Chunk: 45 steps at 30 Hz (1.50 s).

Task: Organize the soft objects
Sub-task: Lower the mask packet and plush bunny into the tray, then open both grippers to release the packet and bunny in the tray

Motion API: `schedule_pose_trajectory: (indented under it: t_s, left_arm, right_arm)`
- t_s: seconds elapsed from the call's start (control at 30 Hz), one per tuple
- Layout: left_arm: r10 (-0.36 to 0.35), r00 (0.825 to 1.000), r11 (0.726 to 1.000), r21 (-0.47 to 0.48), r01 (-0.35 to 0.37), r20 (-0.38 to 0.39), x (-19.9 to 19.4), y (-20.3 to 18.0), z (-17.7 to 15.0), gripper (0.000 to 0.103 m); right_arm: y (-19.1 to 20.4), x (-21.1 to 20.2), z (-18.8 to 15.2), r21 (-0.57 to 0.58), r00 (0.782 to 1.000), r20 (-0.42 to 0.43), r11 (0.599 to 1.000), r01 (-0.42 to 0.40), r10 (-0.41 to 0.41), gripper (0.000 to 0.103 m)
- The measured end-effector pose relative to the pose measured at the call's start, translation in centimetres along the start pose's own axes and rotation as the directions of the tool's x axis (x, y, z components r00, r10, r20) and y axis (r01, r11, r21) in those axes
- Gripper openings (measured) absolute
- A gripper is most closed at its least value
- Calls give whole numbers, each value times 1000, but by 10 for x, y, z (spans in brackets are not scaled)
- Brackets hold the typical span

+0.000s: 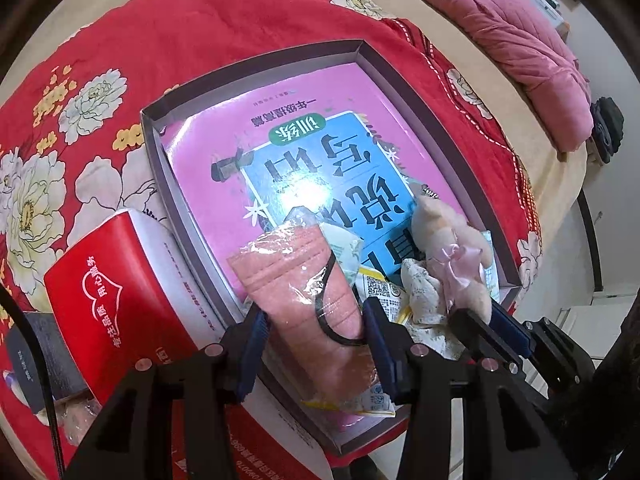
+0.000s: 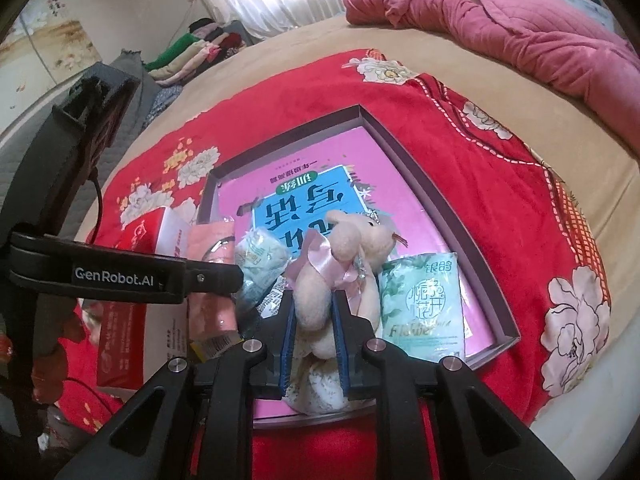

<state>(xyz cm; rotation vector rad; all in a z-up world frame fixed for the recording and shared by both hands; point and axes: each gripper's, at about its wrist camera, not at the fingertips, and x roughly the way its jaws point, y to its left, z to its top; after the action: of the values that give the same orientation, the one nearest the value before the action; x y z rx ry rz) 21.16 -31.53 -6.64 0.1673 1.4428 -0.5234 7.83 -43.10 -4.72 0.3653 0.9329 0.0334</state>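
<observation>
My left gripper (image 1: 316, 312) pointed steeply down, pinching the wrapped pink mask (image 1: 296, 276) over the box (image 1: 400, 68). My right gripper (image 2: 314, 308) clamped the plush toy (image 2: 344, 264). Only its view showed the tissue pack (image 2: 420, 304).

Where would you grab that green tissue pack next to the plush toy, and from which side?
Take the green tissue pack across its two long edges, coming down from above. It lies flat in the box, its right edge free toward the box wall; the plush toy, between the right gripper pads, crowds its left edge, so come in slightly right.
</observation>
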Motion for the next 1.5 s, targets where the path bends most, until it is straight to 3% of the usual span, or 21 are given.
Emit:
schedule_pose_trajectory:
  t_s: [0.33,0.6,0.73,0.93,1.07,1.5]
  left_arm:
    - [-33,999,999,-19,33,-2,-2,2,-2,48]
    - [-52,999,998,-36,52,3,-7,3,-3,48]
    - [-70,997,997,-32,70,11,-11,3,-3,49]
    - [-69,997,997,-27,70,19,-14,2,-5,53]
    - [-76,997,997,-29,77,25,-17,3,-6,64]
    - [-110,989,994,-4,111,101,-54,-1,-19,68]
  right_arm:
    - [6,-1,4,-10,1000,-9,1000,-8,8,32]
    - [12,-5,8,-30,1000,-23,999,-10,10,35]
    - [14,-7,10,-41,1000,-21,999,-7,6,44]
    - [18,-8,11,-56,1000,-27,998,15,-17,44]
    - [16,-11,10,-46,999,-27,999,27,-28,44]
    - [15,-22,4,-33,999,-18,998,50,-51,45]
